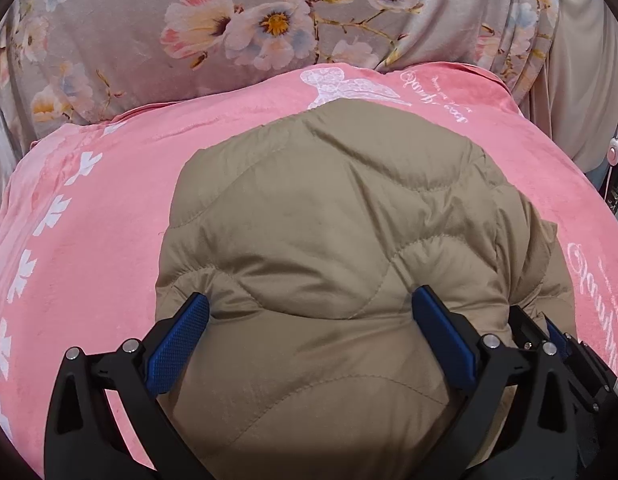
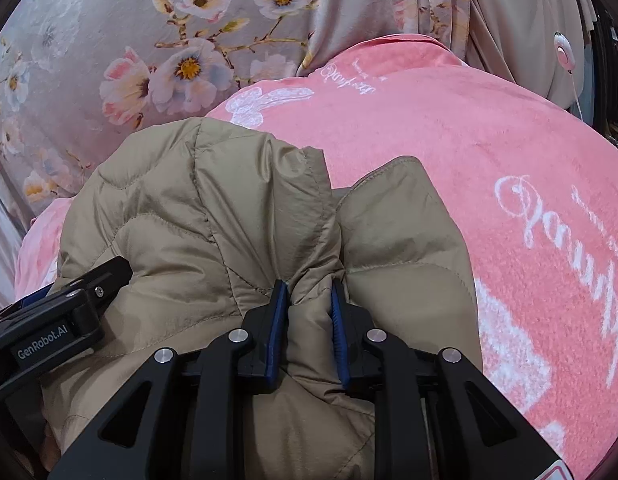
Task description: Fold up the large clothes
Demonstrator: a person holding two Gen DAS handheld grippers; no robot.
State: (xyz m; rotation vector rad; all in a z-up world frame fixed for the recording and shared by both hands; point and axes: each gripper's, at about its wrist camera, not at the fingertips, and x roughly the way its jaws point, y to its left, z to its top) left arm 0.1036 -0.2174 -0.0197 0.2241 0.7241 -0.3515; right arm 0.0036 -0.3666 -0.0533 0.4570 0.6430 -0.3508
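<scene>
A tan quilted puffer jacket (image 1: 321, 216) lies bunched in a folded heap on a pink blanket (image 1: 89, 248). My left gripper (image 1: 309, 312) is open, its blue pads (image 1: 177, 344) set wide on either side of a bulge of the jacket, pressing on it. My right gripper (image 2: 309, 300) is shut on a pinched fold of the jacket (image 2: 213, 208) near its right edge. The right gripper shows at the lower right of the left wrist view (image 1: 565, 352). The left gripper's body shows at the left of the right wrist view (image 2: 61, 320).
The pink blanket (image 2: 489, 152) with white lettering and butterfly prints covers the bed. A grey floral cover (image 1: 189, 32) lies bunched behind it. Beige fabric (image 1: 577, 72) and a small pink corded switch (image 2: 563, 54) hang at the far right.
</scene>
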